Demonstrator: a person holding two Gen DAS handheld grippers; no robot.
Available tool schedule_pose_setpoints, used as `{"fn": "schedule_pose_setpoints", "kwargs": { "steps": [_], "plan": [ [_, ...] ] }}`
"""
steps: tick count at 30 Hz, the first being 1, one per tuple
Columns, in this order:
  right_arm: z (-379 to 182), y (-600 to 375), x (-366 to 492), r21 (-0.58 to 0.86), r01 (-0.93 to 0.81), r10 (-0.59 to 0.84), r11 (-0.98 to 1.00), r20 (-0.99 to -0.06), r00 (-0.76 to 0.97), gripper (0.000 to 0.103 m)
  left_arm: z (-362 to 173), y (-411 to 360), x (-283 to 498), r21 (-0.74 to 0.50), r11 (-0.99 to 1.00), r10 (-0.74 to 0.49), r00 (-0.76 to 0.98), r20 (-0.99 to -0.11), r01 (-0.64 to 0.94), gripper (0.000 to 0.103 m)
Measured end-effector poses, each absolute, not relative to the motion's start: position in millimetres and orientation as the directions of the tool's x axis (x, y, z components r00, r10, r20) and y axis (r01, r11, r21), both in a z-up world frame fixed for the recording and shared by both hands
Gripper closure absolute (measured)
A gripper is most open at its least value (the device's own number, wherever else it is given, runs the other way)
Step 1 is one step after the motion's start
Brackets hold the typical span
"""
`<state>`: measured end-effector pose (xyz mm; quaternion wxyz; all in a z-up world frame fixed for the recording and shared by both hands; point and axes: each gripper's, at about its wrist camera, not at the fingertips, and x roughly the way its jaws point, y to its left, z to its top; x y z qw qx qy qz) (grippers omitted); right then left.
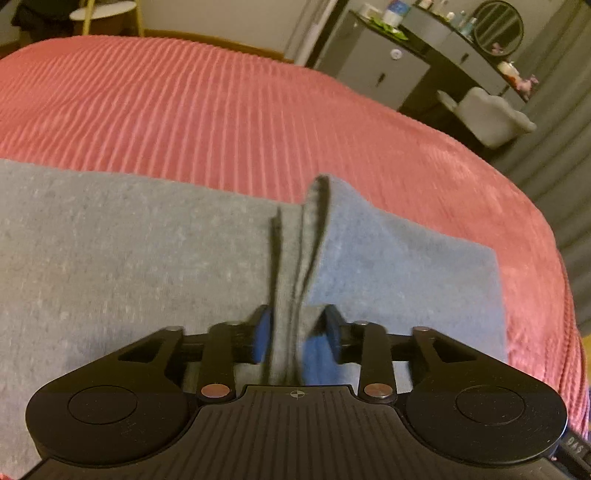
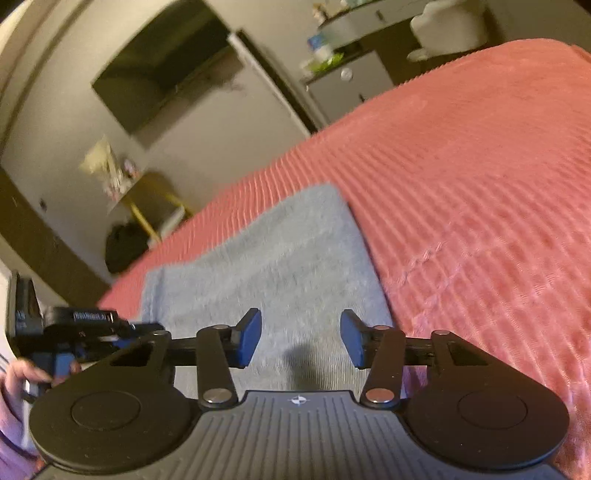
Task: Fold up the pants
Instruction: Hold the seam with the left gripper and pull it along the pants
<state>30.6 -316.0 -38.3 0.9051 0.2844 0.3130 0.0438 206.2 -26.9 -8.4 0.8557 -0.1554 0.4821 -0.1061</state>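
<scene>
A ribbed pink bedspread (image 1: 258, 110) fronts a grey dresser (image 1: 373, 66), round mirror (image 1: 498, 27) and wall television (image 2: 162, 70).

No text can be read with certainty: white lettering on the left claw (image 2: 88, 325) body and at the left wrist view's lower-right edge is too blurred.

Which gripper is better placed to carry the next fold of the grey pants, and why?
Left, probably. The left gripper is shut on a bunched edge of the pants, lifted off the red bedspread. The right gripper hovers open above the fabric, holding nothing.
</scene>
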Motion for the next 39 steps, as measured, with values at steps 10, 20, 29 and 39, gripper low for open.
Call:
{"fn": "schedule_pose_setpoints", "kwargs": {
  "steps": [10, 20, 29, 39],
  "plan": [
    [-46.3, -301.2, 49.2, 0.506, 0.131, 0.257, 0.852, -0.624, 0.738, 0.058, -9.9, -38.6, 247.7, -0.436, 0.898, -0.336, 0.561, -0.757, -0.05, 0.087],
    [-53.0, -312.4, 40.6, 0.581, 0.155, 0.28, 0.799, -0.588, 0.759, 0.059, 1.7, -28.3, 206.5, -0.35, 0.937, -0.284, 0.619, -0.732, 0.016, 0.057],
    [-54.7, -319.1, 38.4, 0.626, 0.165, 0.306, 0.762, -0.572, 0.761, 0.058, -37.0, -27.0, 140.6, -0.474, 0.88, -0.425, 0.499, -0.755, 0.032, 0.039],
    [-54.2, -327.6, 15.8, 0.722, 0.197, 0.359, 0.663, -0.537, 0.763, 0.045, -42.9, -30.1, 133.4, -0.537, 0.844, -0.472, 0.476, -0.742, 0.001, 0.049]
  ]
}}
